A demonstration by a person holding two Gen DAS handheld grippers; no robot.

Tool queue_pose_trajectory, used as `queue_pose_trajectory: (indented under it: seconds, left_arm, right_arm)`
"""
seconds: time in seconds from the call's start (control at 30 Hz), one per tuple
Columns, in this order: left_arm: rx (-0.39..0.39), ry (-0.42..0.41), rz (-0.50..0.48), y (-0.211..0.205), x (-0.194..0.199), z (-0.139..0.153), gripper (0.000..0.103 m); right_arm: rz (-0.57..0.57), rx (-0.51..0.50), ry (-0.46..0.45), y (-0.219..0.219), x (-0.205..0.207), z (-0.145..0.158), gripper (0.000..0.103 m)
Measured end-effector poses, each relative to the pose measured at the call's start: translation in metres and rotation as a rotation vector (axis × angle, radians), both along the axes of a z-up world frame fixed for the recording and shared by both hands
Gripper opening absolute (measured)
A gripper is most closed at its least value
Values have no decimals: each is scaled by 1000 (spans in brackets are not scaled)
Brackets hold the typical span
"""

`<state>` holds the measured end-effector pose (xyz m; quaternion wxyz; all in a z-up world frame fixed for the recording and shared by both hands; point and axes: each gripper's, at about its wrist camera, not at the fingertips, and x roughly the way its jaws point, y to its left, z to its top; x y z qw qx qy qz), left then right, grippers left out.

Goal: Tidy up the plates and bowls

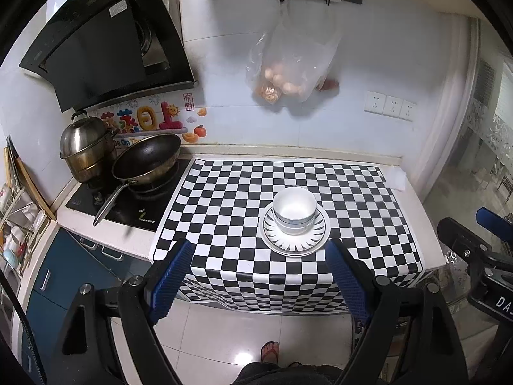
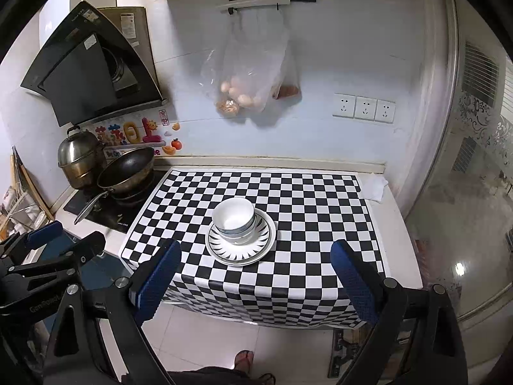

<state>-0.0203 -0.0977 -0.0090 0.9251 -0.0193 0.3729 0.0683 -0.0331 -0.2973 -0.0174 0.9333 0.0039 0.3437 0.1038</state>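
Note:
A stack of white bowls sits on a stack of white plates with a black ray pattern, on the checkered cloth. The same bowls and plates show in the right wrist view. My left gripper is open and empty, held back over the counter's front edge, short of the plates. My right gripper is open and empty, also held back at the front edge. The right gripper shows at the right of the left wrist view; the left gripper shows at the left of the right wrist view.
A wok and a steel steamer pot stand on the stove at the left. A plastic bag of food hangs on the wall. A white cloth lies at the counter's back right. A dish rack is far left.

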Motion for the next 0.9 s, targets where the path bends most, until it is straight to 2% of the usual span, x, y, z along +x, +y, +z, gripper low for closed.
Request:
queue_pose_trajectory:
  seconds: [0.9]
  left_arm:
    - [-8,-1,0,-4,8,-1,85]
  right_arm:
    - [-3,-25,-12,-7,8,-1,96]
